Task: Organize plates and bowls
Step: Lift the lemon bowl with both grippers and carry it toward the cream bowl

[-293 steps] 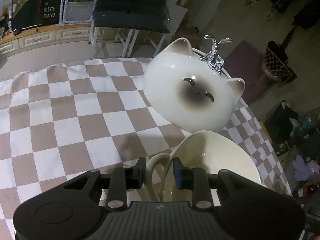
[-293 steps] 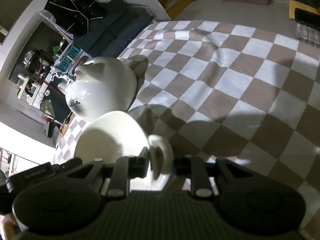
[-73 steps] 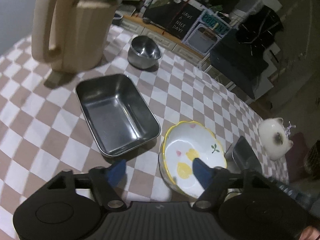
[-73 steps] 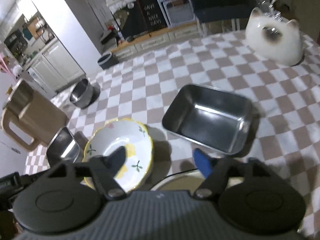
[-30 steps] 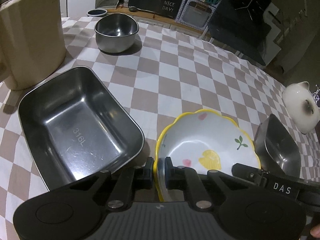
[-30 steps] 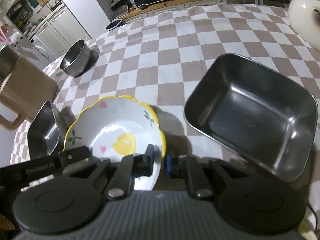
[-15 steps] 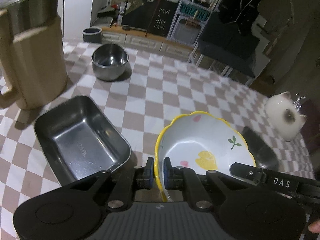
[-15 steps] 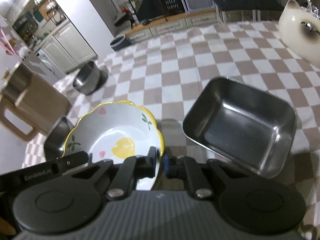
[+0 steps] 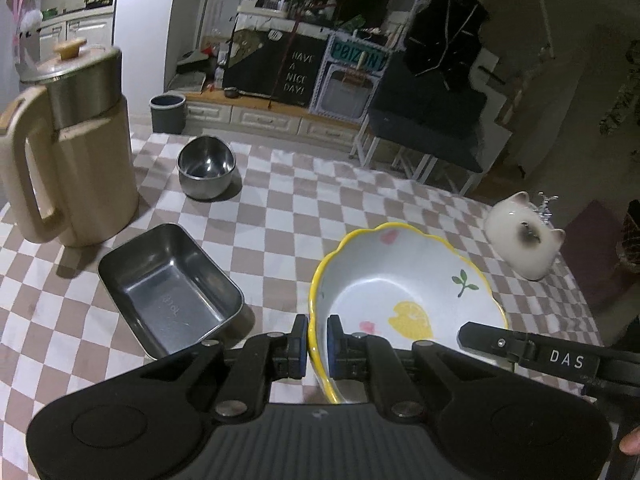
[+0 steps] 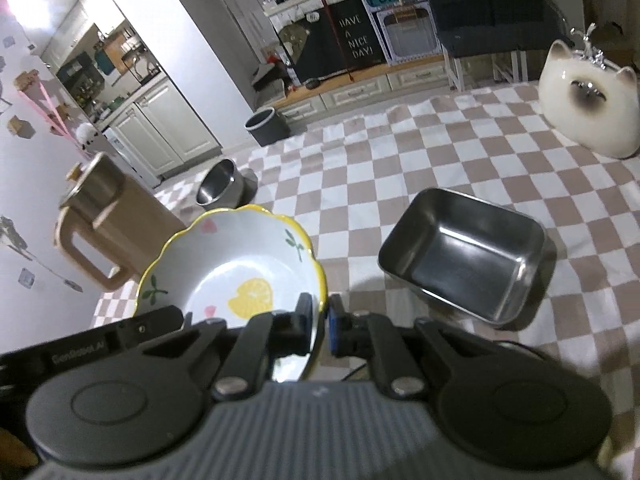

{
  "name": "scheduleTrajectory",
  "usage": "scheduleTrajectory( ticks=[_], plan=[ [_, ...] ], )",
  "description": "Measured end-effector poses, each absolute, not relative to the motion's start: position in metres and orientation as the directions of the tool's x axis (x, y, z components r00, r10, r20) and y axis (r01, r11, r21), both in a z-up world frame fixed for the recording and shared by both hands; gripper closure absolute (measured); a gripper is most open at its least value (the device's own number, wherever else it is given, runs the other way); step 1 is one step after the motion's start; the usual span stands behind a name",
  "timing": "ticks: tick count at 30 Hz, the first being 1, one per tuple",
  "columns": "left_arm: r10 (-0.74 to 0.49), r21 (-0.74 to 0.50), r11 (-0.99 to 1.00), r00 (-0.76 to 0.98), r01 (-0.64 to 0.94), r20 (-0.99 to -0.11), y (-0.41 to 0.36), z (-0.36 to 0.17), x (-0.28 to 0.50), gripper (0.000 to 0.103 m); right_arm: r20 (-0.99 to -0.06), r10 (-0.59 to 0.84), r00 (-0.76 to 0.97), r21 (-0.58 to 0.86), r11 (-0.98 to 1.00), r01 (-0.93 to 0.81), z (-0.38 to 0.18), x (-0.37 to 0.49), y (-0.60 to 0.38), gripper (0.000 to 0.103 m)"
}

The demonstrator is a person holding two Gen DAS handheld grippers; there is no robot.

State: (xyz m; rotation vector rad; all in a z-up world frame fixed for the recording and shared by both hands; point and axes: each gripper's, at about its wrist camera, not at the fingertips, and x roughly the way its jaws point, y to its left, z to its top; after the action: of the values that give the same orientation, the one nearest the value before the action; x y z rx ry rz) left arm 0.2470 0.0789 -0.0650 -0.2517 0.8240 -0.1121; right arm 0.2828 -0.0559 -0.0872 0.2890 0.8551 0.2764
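Note:
A white bowl with a wavy yellow rim (image 9: 404, 280) and fruit prints is held in the air above the checkered table (image 9: 288, 208). My left gripper (image 9: 318, 340) is shut on its left rim. My right gripper (image 10: 320, 320) is shut on its right rim; the bowl (image 10: 240, 272) fills the lower left of the right wrist view. A rectangular steel tray (image 9: 168, 284) lies on the table left of the bowl, and shows at the right in the right wrist view (image 10: 464, 260). A small round steel bowl (image 9: 205, 172) stands farther back.
A beige jug with a steel lid (image 9: 68, 148) stands at the table's left edge. A white cat-shaped ceramic piece (image 9: 524, 240) sits at the far right. Beyond the table are a dark bin (image 9: 168, 112), cabinets and a dark chair.
Both grippers closed on the bowl's rim and have lifted it off the table; the tray and steel bowl look farther below now.

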Motion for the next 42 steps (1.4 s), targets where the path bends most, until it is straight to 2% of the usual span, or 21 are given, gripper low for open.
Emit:
scheduleTrajectory(
  ticks=[11,20,34,42],
  plan=[
    [-0.248,-0.297,0.953,0.702,0.054,-0.668,0.062,-0.048,0.21,0.093,-0.648,0.356,0.673,0.367,0.92,-0.134,-0.07,0.241,-0.078,0.092],
    [-0.297,-0.308,0.945,0.672,0.106,-0.679,0.039,-0.052,0.194,0.093,-0.636,0.331,0.697,0.382,0.92,-0.088,-0.071,0.219,-0.1,0.092],
    [-0.338,-0.314,0.938,0.605,0.149,-0.721,-0.009,-0.068,0.202,0.093,-0.693,0.22,0.687,0.328,0.944,0.028,-0.08,0.205,-0.13,0.092],
    [-0.338,-0.309,0.94,0.534,0.146,-0.775,-0.027,-0.091,0.208,0.093,-0.752,0.175,0.636,0.284,0.956,0.072,-0.091,0.208,-0.141,0.092]
  ],
)
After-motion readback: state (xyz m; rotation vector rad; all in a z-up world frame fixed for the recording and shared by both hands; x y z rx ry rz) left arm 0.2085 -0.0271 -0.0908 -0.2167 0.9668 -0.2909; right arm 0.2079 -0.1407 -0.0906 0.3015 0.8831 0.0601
